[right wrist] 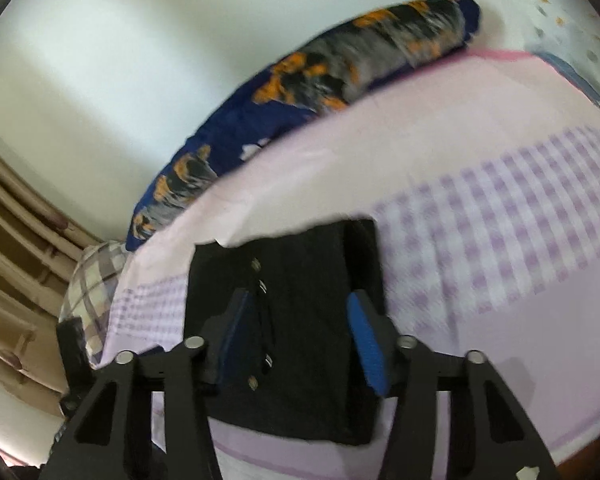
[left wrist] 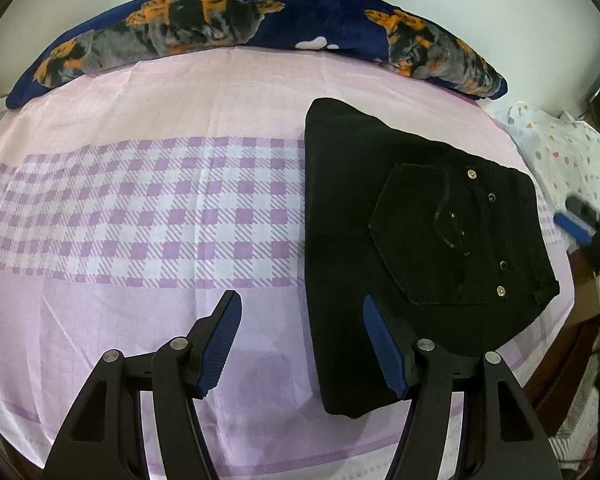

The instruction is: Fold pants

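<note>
The black pants [left wrist: 412, 240] lie folded in a compact block on the bed, back pocket with metal rivets facing up. My left gripper [left wrist: 300, 304] is open and empty, above the sheet at the pants' left front edge; its right finger overlaps the fabric's edge. In the right wrist view the pants [right wrist: 304, 320] lie straight ahead, and my right gripper [right wrist: 296, 304] is open and empty, hovering over them with a finger on either side. The right gripper also shows as a blurred blue shape at the far right of the left wrist view [left wrist: 576, 224].
The bed has a pink sheet with a purple checked band [left wrist: 140, 216]. A navy blanket with orange and grey print [left wrist: 236, 28] lies rolled along the far edge against the wall. A white dotted pillow [left wrist: 564, 152] sits at the right. A wooden frame [right wrist: 12, 280] stands beyond the bed.
</note>
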Tool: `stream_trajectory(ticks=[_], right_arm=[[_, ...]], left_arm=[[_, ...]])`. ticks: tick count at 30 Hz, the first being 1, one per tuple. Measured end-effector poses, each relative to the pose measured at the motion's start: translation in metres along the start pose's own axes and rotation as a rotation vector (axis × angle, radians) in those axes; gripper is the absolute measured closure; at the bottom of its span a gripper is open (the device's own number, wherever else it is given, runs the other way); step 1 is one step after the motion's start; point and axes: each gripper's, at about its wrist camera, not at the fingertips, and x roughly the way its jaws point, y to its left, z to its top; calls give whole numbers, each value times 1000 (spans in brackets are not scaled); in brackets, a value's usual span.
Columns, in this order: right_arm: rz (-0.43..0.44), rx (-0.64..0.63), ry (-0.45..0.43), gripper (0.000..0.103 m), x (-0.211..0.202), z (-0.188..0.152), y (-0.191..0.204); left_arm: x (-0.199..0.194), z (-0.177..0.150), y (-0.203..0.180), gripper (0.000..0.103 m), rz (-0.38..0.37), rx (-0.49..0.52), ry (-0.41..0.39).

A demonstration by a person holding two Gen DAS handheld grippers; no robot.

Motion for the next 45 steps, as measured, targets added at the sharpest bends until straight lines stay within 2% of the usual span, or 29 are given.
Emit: stream_trajectory(ticks=[5, 6, 7, 8, 9, 13, 15, 17, 20, 21, 22, 24, 26, 30, 34, 38, 45], right_arm=[[-36, -56, 0, 72, 26, 26, 16], [-64, -68, 20, 76, 38, 29, 16], [-97, -78, 46, 86, 47, 31, 14], [-174, -85, 85, 90, 62, 31, 9], [-196, -81, 98, 91, 68, 28, 4], [-152, -46, 114, 91, 66, 23, -5], [-135, -40, 130, 91, 58, 16, -9], [-104, -36, 154, 87, 51, 9, -13], [-2, 46, 175, 68, 39, 4, -35], [22, 78, 182, 58, 36, 3, -44], [31, 99, 191, 56, 35, 3, -51], [95, 140, 241, 56, 37, 2, -66], [154, 178, 301, 56, 43, -1, -76], [161, 177, 373, 53, 58, -6, -83], [187, 124, 408, 51, 66, -4, -80], [251, 97, 429, 50, 83, 1, -74], [372, 151, 475, 50, 105, 7, -76]], left_arm=[[2, 3, 1, 39, 8, 2, 0], [3, 4, 2, 39, 11, -1, 0], [4, 5, 4, 39, 11, -5, 0], [4, 7, 6, 39, 12, -9, 1], [5, 9, 7, 39, 12, -14, 0], [5, 13, 13, 39, 0, -27, -3], [8, 17, 15, 39, -32, -38, 9], [11, 19, 17, 39, -73, -52, 21], [19, 23, 23, 39, -181, -95, 58], [21, 24, 25, 39, -222, -115, 73], [25, 25, 28, 39, -263, -139, 89], [30, 27, 32, 39, -323, -177, 113], [35, 29, 35, 39, -349, -207, 128], [41, 33, 40, 39, -374, -241, 151], [43, 36, 38, 39, -395, -220, 161], [51, 42, 32, 39, -451, -218, 173], [68, 56, 31, 37, -577, -252, 143]])
